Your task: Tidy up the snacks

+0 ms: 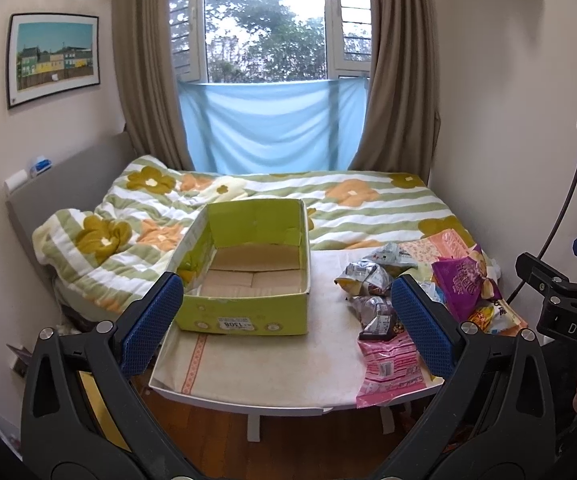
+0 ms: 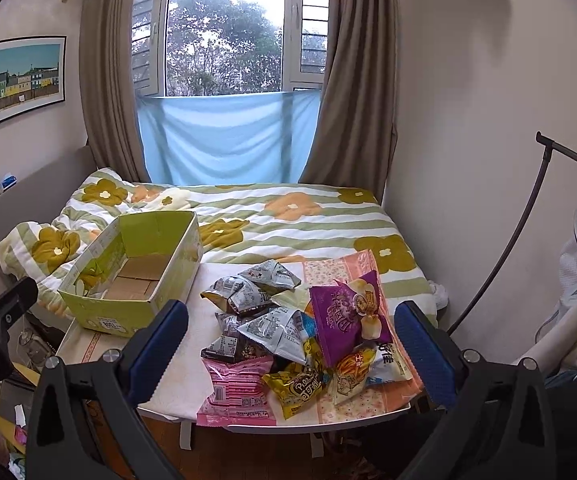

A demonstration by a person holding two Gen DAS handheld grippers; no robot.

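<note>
Right wrist, snack pile (image 2: pixel 292 328) between spread fingers (image 2: pixel 160 340), box (image 2: pixel 136 264) left.

On the table (image 2: pixel 168 396), the box (image 2: pixel 136 268) sits left of the snack pile (image 2: pixel 288 332).

Both wrist views face the window across the table (image 1: pixel 248 368), sharing the box (image 2: pixel 128 280).

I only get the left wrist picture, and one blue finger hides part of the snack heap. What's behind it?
Observer: A yellow packet, lying just right of the pink packet.
Operator: Is the other tool carrying anything?
Observer: No. The right gripper has its jaws wide open, with nothing held between them.
</note>
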